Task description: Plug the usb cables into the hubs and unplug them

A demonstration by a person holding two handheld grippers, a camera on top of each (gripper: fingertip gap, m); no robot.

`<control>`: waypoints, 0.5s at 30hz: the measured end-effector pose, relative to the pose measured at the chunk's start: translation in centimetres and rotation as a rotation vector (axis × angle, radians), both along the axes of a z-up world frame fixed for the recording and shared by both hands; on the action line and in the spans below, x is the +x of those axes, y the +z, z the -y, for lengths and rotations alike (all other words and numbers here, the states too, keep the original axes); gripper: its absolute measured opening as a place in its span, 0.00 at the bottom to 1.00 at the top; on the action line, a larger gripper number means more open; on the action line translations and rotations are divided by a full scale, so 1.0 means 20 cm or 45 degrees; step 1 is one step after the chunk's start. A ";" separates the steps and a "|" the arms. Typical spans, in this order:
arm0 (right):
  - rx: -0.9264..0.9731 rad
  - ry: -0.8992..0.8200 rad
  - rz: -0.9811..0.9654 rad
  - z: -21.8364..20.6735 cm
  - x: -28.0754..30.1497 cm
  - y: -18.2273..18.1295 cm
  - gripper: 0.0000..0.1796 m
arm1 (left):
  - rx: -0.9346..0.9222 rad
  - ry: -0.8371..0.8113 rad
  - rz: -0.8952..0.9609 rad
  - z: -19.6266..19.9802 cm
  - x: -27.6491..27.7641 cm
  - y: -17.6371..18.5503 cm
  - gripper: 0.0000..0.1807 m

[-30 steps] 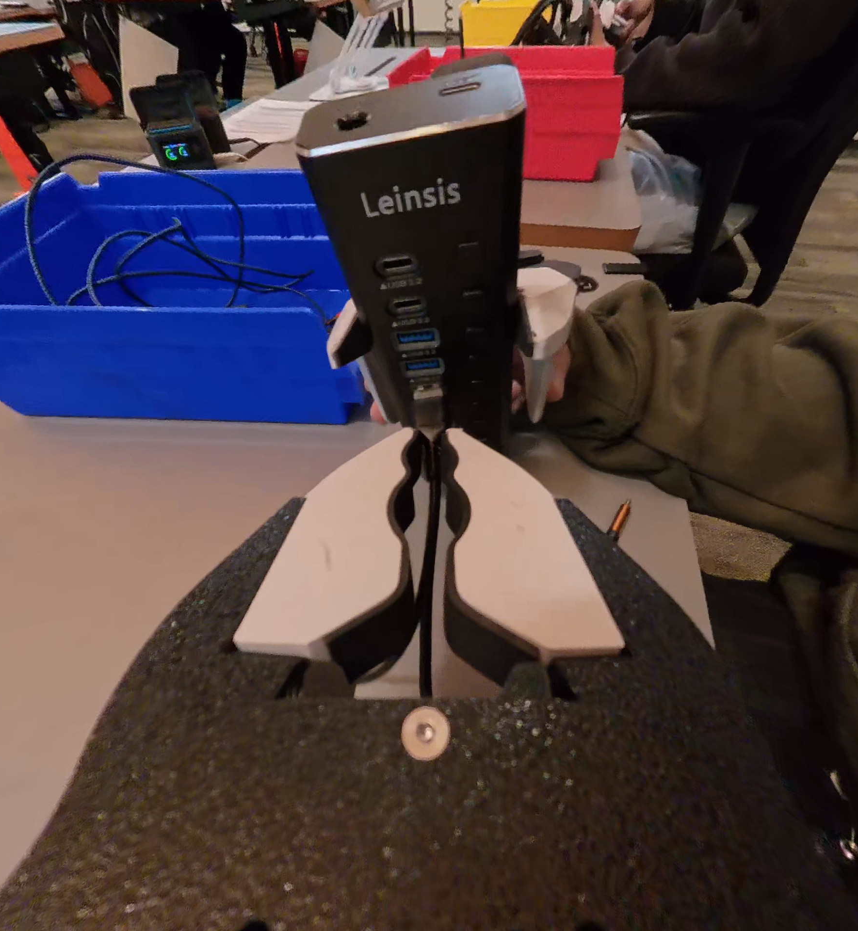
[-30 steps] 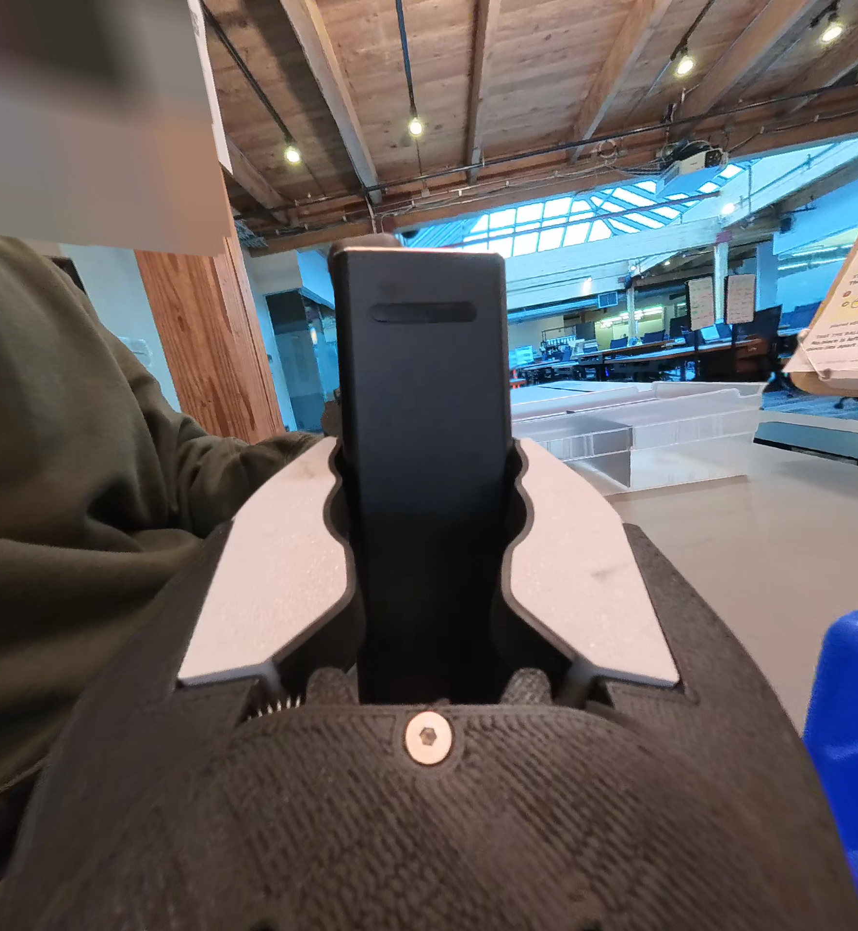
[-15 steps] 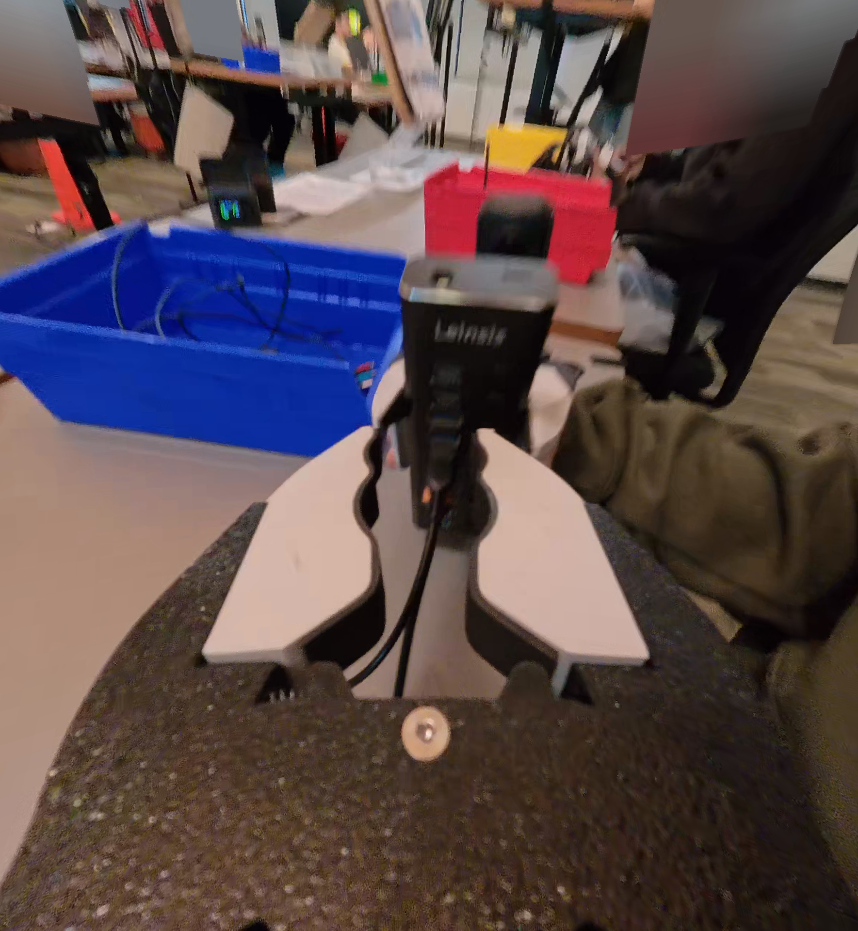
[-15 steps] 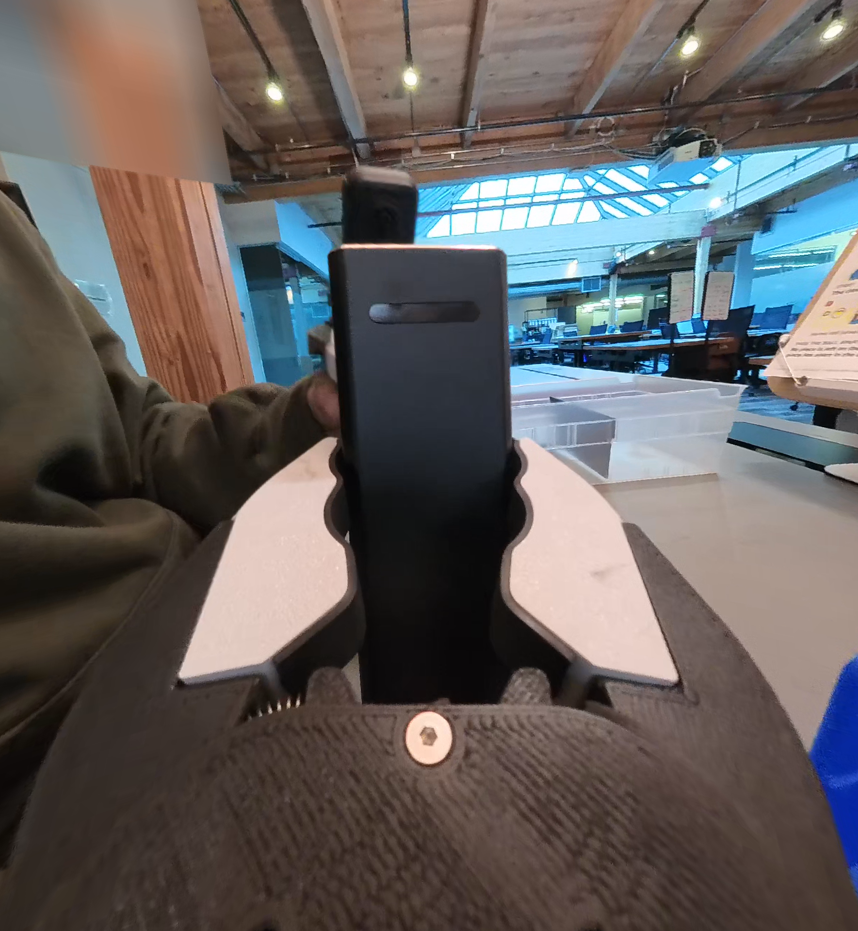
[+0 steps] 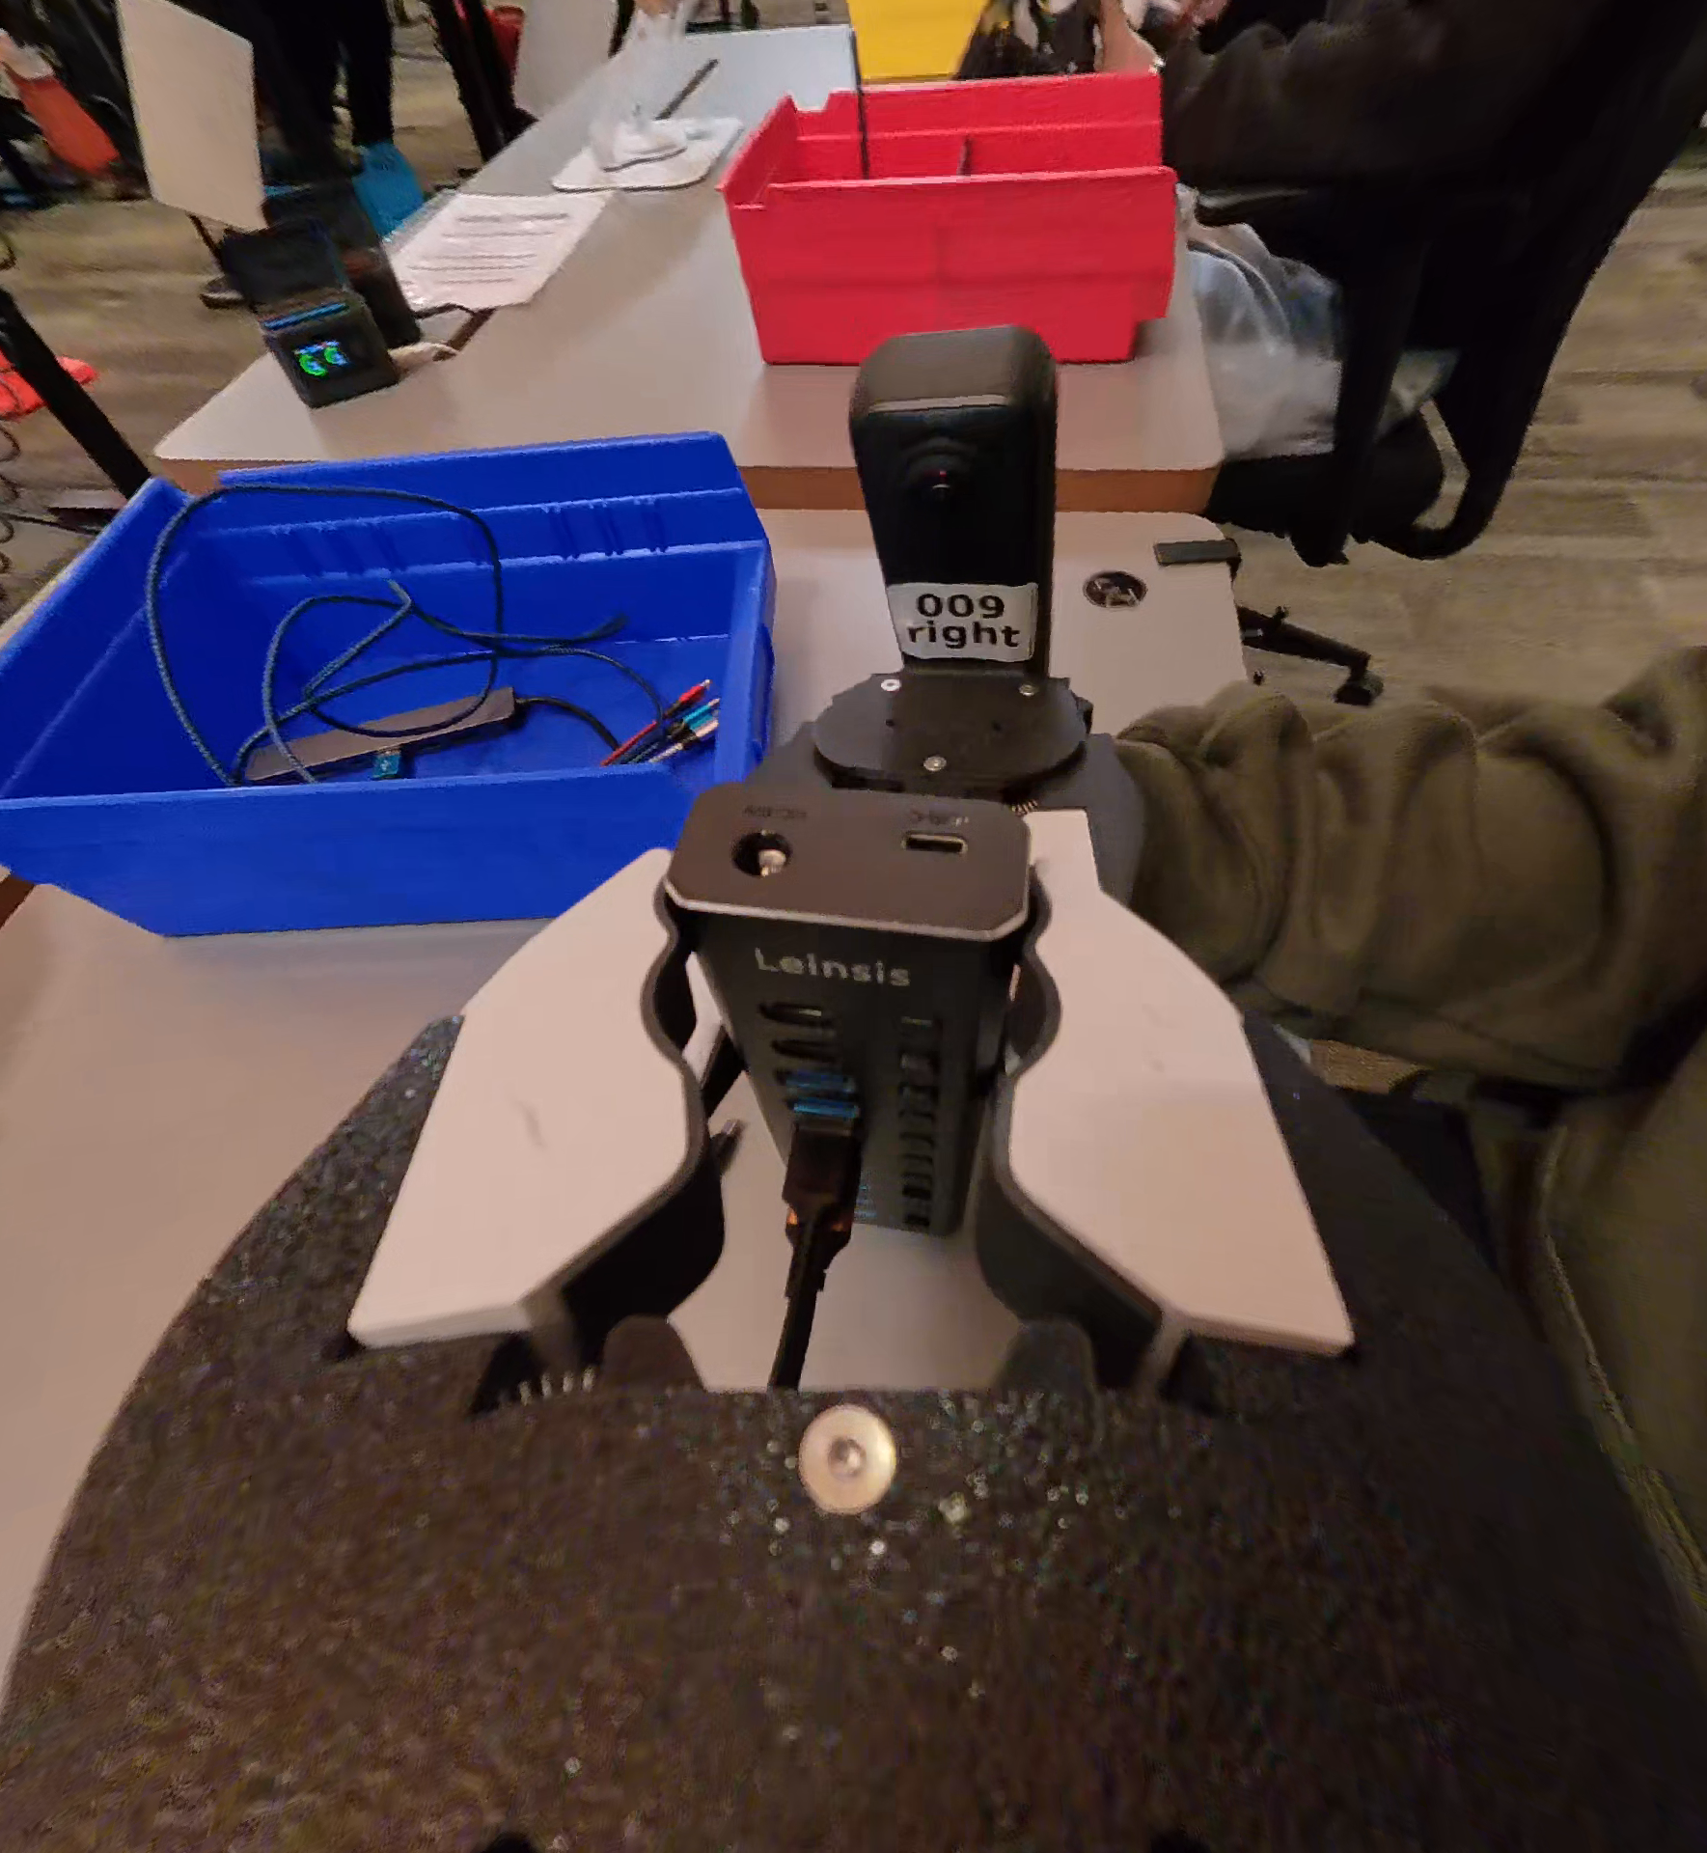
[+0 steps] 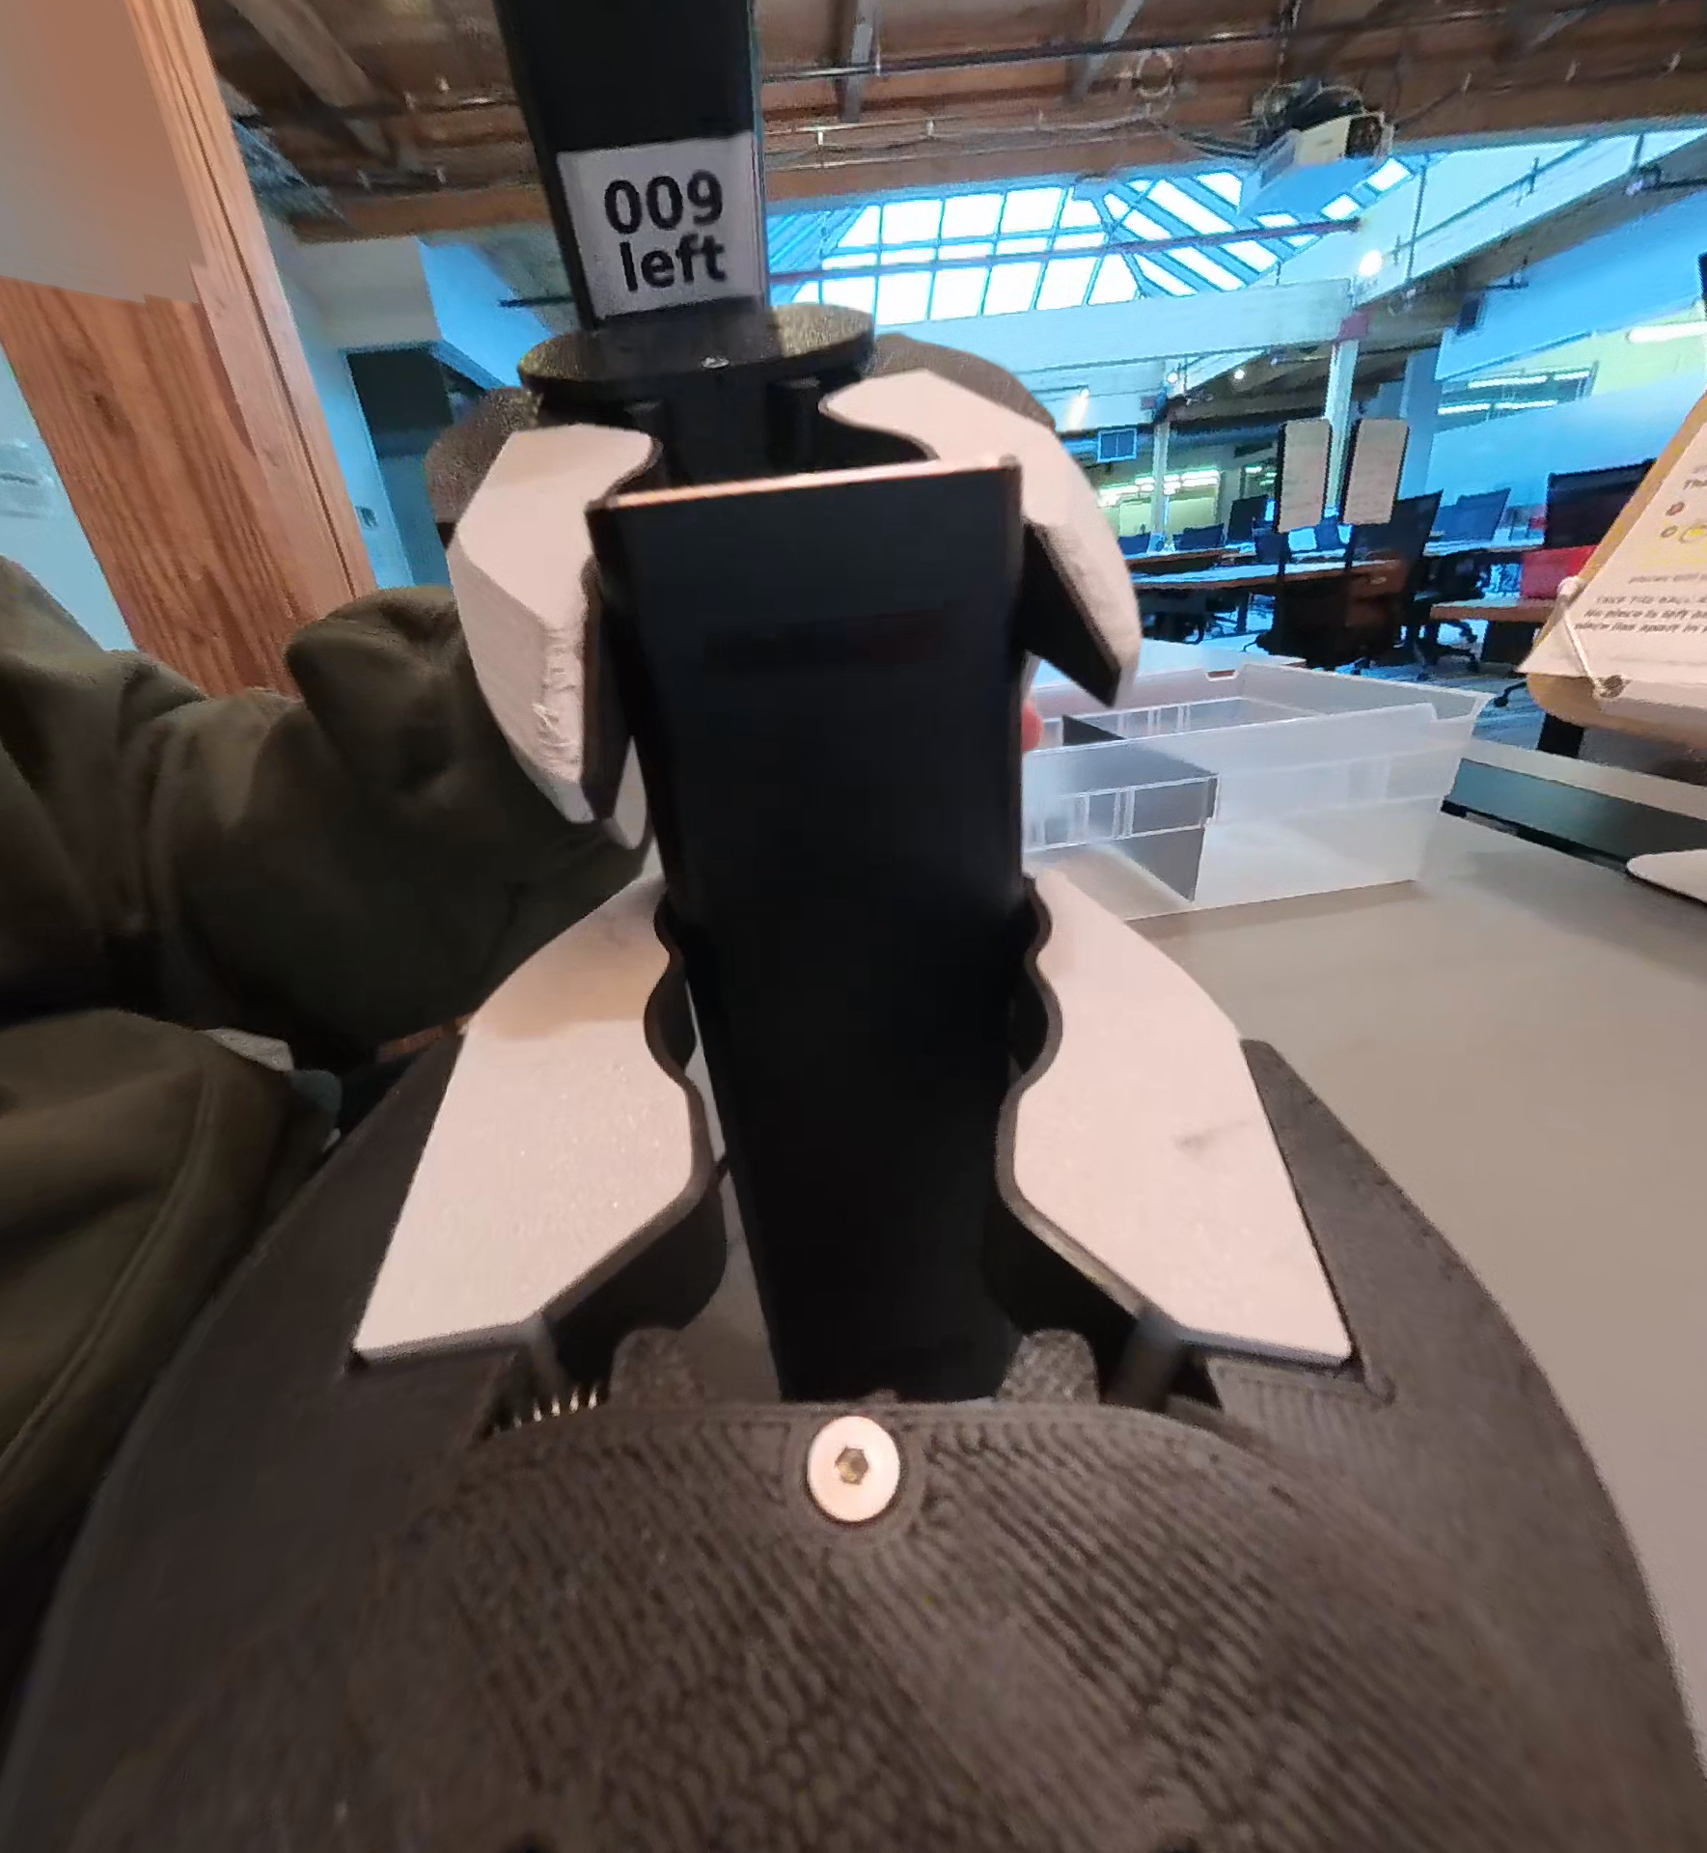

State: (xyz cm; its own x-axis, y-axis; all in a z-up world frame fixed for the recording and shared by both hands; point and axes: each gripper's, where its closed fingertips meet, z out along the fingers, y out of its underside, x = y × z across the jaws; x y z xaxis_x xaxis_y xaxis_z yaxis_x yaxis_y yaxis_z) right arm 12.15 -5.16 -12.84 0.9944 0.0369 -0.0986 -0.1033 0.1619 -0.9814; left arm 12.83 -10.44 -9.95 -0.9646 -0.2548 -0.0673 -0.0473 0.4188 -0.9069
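A black multi-port USB hub (image 5: 859, 1003) stands upright between both grippers. A black USB cable's plug (image 5: 819, 1163) sits in one of its lower ports, and the cable hangs down. My left gripper (image 5: 849, 862) has its fingers pressed on the hub's two sides at its upper end; it also shows in the right wrist view (image 6: 819, 722). My right gripper (image 6: 849, 892) is shut on the hub's lower part from the back side (image 6: 829, 1053). In the left wrist view only its camera (image 5: 949, 481) and mount show behind the hub.
A blue bin (image 5: 328, 862) to the left holds loose cables and a flat dark hub (image 5: 378, 732). A red bin (image 5: 949, 261) and a small black device (image 5: 328, 351) stand farther back. A clear bin (image 6: 1310, 792) is on the right side. An olive sleeve (image 5: 1430, 852) reaches in. One gripper's finger ends stand about 5 cm off the other's.
My left gripper let go of the cable, opened, moved forward and up along the hub, and closed on the hub's sides. The right gripper kept its hold on the hub.
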 end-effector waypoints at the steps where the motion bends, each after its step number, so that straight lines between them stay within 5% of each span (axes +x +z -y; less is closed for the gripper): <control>1: -0.007 0.000 -0.011 -0.01 0.00 -0.01 0.36 | 0.021 -0.027 0.007 -0.01 0.00 0.00 0.34; 15: -0.203 -0.113 0.049 -0.18 0.02 -0.10 0.36 | 0.121 -0.129 0.007 -0.10 -0.01 0.06 0.33</control>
